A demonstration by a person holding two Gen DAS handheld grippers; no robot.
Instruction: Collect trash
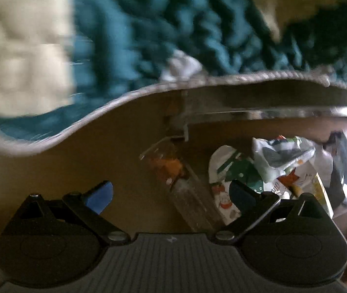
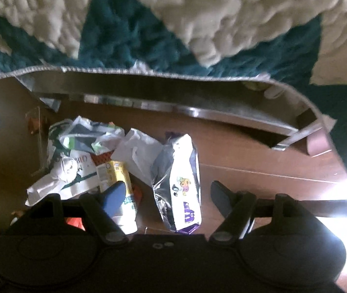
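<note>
Wooden floor (image 2: 258,168): one clear bottle (image 1: 188,190), two tongs.

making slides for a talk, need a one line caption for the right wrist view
Open right claw above a purple-and-white snack bag and yellow carton in litter on the wood floor, beside a teal-and-cream rug.

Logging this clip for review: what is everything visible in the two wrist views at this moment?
Clear plastic bottle: one, transparent with an orange label, lying on the floor at the pile's left end.
Crumpled wrappers: several, mostly white with green print, piled on the floor; exact count unclear.
Yellow carton: one, yellow and white, partly behind the right gripper's finger.
Snack bag: one, white and purple with silver lining, lying apart to the right.
Rug: one, teal and cream, edge beside the trash.
Wooden floor: brown.
Left gripper: open, empty.
Right gripper: open, empty.
</note>
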